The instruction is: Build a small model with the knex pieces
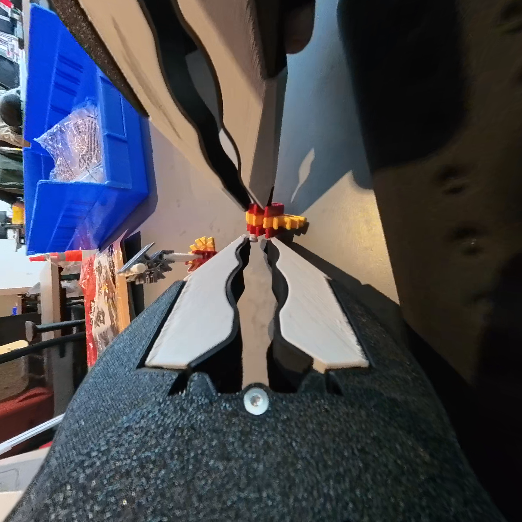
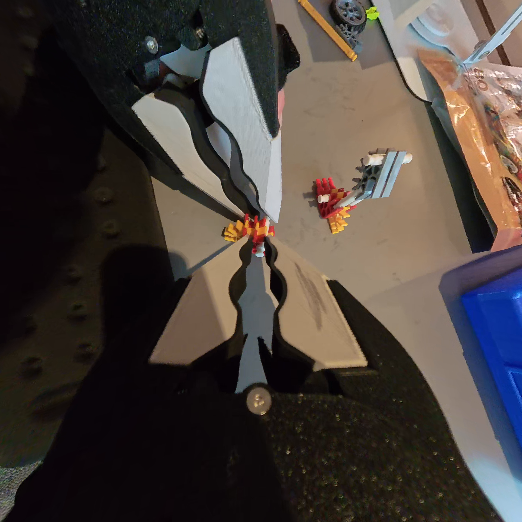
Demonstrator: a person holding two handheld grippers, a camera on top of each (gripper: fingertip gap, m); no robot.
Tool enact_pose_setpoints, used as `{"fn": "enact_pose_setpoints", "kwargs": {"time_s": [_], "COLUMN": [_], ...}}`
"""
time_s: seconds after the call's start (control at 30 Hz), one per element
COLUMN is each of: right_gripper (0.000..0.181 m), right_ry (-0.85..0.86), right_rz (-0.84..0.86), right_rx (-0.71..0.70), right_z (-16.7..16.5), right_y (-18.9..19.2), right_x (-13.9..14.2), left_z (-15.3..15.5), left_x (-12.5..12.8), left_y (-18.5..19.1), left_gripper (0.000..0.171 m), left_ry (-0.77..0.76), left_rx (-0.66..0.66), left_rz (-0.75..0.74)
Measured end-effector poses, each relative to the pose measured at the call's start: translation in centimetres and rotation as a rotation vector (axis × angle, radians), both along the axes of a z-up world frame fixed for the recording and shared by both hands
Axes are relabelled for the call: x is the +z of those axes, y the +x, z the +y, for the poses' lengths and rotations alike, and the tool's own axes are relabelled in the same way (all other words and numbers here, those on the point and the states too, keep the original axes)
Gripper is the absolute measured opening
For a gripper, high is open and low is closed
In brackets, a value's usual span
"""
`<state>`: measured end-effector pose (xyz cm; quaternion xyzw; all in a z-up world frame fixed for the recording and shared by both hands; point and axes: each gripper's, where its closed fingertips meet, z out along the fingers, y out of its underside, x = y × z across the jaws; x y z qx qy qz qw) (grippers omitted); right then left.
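Note:
A small cluster of red and yellow toy connectors [image 1: 271,221] with a short white rod through it is held above the grey table between both grippers. My left gripper [image 1: 255,240] is shut on the cluster's near end, where the white rod tip shows between its tips. My right gripper [image 2: 258,248] is shut on the cluster [image 2: 248,230] at a red piece and the white rod end. The grippers meet tip to tip: the right gripper [image 1: 255,206] comes in from above in the left wrist view, the left gripper [image 2: 265,220] from above in the right wrist view.
A second build of red, yellow and grey connectors with white rods [image 2: 353,195] lies on the table [image 2: 367,268], also in the left wrist view [image 1: 175,260]. A blue bin [image 1: 84,141] holds a plastic bag. A bag of parts [image 2: 480,127], a black wheel [image 2: 350,14] and a yellow rod [image 2: 327,31] lie farther off. Less than 4 cm separates the two grippers' tips.

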<state>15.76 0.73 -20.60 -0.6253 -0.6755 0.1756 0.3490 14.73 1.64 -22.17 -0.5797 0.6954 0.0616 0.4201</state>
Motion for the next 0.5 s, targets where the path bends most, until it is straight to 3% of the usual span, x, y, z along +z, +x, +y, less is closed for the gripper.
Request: {"fn": "enact_pose_setpoints", "kwargs": {"time_s": [0.3,0.4,0.5], "right_gripper": [0.008,0.008,0.008], "right_ry": [-0.061,-0.066,-0.073], "right_rz": [0.002,0.006,0.004], "right_rx": [-0.007,-0.001,0.015], "right_z": [-0.5,-0.5,-0.7], "right_y": [0.6,0.5,0.3], "right_x": [-0.6,-0.6,-0.6], "left_z": [-0.9,-1.4,-1.6], "left_x": [0.1,0.4,0.8], "left_y": [0.3,0.2,0.3], "left_gripper": [0.011,0.032,0.031], "left_ry": [-0.15,-0.247,-0.287], "left_rx": [-0.055,-0.083,-0.111], "left_rz": [-0.098,-0.153,-0.182]}}
